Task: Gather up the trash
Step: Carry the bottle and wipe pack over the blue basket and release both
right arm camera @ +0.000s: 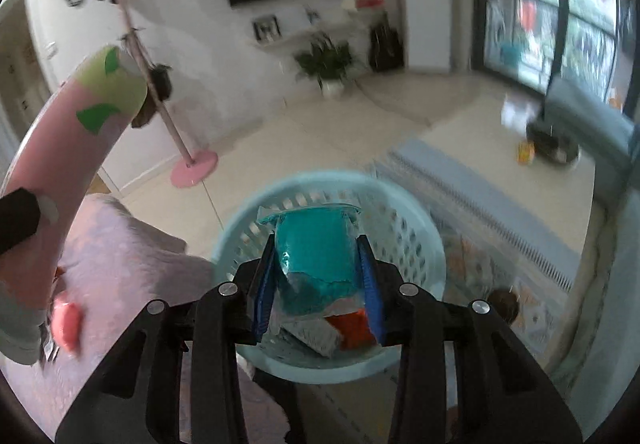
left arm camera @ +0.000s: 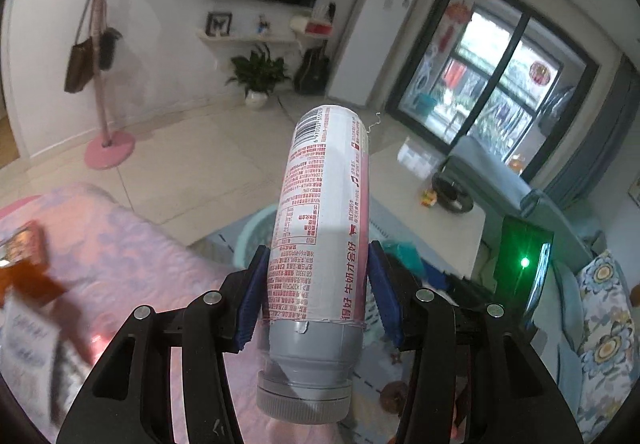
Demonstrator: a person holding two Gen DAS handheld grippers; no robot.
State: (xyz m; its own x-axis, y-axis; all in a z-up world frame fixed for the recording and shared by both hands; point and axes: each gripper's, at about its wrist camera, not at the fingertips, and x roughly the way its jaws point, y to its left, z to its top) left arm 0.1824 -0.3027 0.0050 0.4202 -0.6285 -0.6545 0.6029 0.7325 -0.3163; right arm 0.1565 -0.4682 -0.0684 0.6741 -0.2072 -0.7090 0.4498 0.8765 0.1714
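My left gripper (left arm camera: 316, 292) is shut on a tall grey plastic bottle (left arm camera: 320, 244) with a red-and-white printed label, held cap end toward me and raised above the pink bedcover (left arm camera: 120, 244). The same bottle shows pink and green at the left of the right wrist view (right arm camera: 80, 132). My right gripper (right arm camera: 318, 276) is shut on a crumpled teal snack wrapper (right arm camera: 316, 248) and holds it over the light blue plastic basket (right arm camera: 420, 236), which holds silver and orange wrappers (right arm camera: 348, 328). The basket's rim shows behind the bottle in the left wrist view (left arm camera: 252, 232).
An orange snack packet (left arm camera: 24, 248) and papers lie on the bedcover at left. A pink coat stand (left arm camera: 108, 152), potted plant (left arm camera: 260, 76) and wall TV stand across the tiled floor. A low table (left arm camera: 452, 212) and sofa are at right.
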